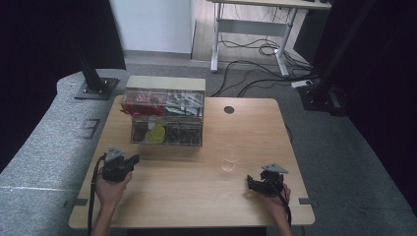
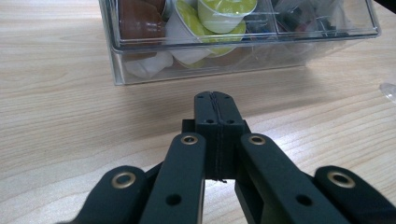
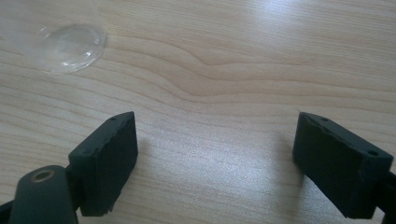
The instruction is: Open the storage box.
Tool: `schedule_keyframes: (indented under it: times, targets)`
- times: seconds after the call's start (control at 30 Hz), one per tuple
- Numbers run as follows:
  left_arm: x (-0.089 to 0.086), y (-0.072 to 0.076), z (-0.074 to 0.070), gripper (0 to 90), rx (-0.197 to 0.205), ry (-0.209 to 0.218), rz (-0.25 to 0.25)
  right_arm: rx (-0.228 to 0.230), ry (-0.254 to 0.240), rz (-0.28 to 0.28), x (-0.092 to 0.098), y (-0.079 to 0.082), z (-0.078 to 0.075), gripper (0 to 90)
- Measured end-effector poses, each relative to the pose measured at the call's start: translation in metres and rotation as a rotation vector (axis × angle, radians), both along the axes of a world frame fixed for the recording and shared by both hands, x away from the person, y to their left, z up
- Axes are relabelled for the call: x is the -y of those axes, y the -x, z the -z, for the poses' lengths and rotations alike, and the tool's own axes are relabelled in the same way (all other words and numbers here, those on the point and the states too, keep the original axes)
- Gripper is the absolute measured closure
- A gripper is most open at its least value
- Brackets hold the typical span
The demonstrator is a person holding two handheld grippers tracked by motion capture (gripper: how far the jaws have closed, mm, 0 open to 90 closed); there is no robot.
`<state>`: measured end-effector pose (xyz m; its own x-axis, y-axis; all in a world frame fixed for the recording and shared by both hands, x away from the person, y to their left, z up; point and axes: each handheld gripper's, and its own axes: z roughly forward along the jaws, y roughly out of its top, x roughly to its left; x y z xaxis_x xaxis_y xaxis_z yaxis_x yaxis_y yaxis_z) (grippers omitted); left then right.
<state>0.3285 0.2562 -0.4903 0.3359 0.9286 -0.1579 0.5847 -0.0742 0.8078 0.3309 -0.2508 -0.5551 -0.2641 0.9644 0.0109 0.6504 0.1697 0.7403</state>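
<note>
Clear compartment box (image 1: pixel 166 118) stands at far left part of wooden table (image 1: pixel 196 196), holding coffee capsules (image 2: pixel 219 14) and packets. Left gripper (image 1: pixel 129 162) near box's front, jaws pressed together, empty. Clear glass (image 1: pixel 228 158) right of box, in front. Right gripper (image 1: pixel 252 183) near glass, jaws spread wide, nothing between.

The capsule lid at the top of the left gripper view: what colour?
Lime green, on a white capsule inside the clear box; clearest in the left gripper view.

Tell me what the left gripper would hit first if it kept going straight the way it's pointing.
Probably the clear plastic box of capsules: the left gripper, jaws shut, points at its front wall across bare table.
</note>
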Motion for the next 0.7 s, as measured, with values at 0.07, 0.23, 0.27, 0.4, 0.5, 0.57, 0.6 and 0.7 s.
schedule_keyframes:
  times: [0.07, 0.23, 0.27, 0.4, 0.5, 0.57, 0.6, 0.7]
  targets:
    - [-0.001, -0.003, 0.001, 90.0, -0.004, 0.01, -0.003, 0.0, 0.0, 0.001, 0.0, 0.0, 0.0, 14.3]
    - [-0.001, -0.007, 0.004, 90.0, -0.014, 0.018, 0.0, -0.001, -0.001, 0.004, 0.0, 0.0, 0.0, 14.3]
    - [-0.002, -0.01, 0.005, 90.0, -0.019, 0.027, 0.0, -0.001, -0.001, 0.005, 0.0, 0.0, 0.0, 14.3]
    - [-0.003, -0.014, 0.008, 90.0, -0.029, 0.029, -0.001, -0.001, -0.001, 0.006, 0.0, 0.0, 0.0, 14.3]
    - [-0.004, -0.018, 0.01, 90.0, -0.036, 0.036, -0.003, -0.001, -0.002, 0.006, -0.001, 0.0, 0.0, 14.3]
    - [-0.005, -0.02, 0.011, 90.0, -0.04, 0.044, -0.003, -0.001, -0.001, 0.006, 0.0, 0.0, 0.0, 14.3]
    - [-0.005, -0.021, 0.012, 90.0, -0.04, 0.049, -0.003, -0.001, -0.001, 0.006, -0.001, 0.0, 0.0, 14.3]
    - [-0.005, -0.025, 0.012, 90.0, -0.043, 0.04, 0.002, -0.001, -0.001, 0.009, -0.001, 0.0, 0.0, 14.3]
